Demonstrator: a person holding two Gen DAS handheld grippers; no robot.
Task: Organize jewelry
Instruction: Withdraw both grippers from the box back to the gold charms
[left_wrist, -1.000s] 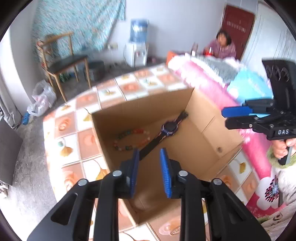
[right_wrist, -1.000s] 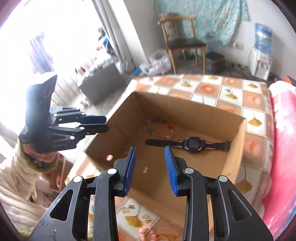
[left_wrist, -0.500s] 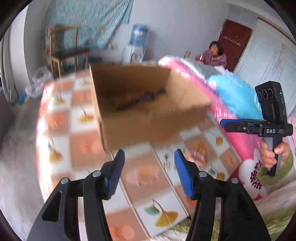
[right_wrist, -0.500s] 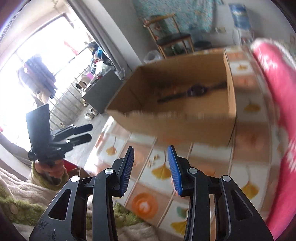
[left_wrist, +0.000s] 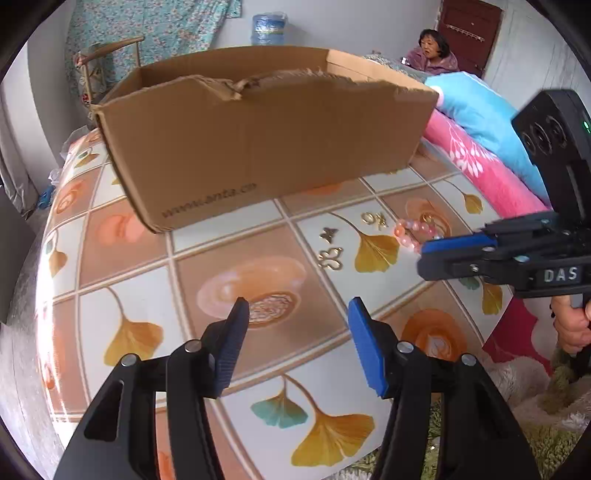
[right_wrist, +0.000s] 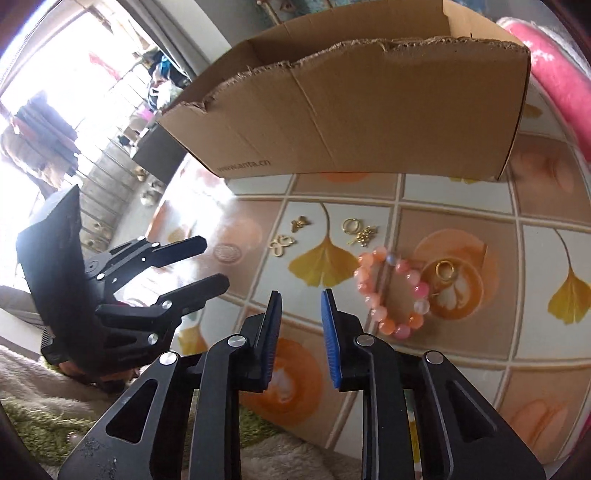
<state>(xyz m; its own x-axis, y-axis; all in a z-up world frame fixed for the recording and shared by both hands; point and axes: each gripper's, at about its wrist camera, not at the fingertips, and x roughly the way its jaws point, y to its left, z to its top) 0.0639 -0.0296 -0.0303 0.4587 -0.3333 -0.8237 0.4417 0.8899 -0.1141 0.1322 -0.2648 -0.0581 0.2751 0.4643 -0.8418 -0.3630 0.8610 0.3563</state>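
Cardboard box (right_wrist: 362, 107) standing at the far part of the desk (left_wrist: 229, 240), printed "www.anta.cn" low on its near wall, with free patterned cloth in front down to the near edge. Pink bead bracelet (right_wrist: 391, 291) lying flat right of the right hand-held gripper (right_wrist: 299, 306), small gold pieces (right_wrist: 360, 232) just beyond it, all near the box but apart from it. Left hand-held gripper (left_wrist: 295, 314) spread and empty over bare cloth; right one, marked "DAS", closing, nothing between the jaws.
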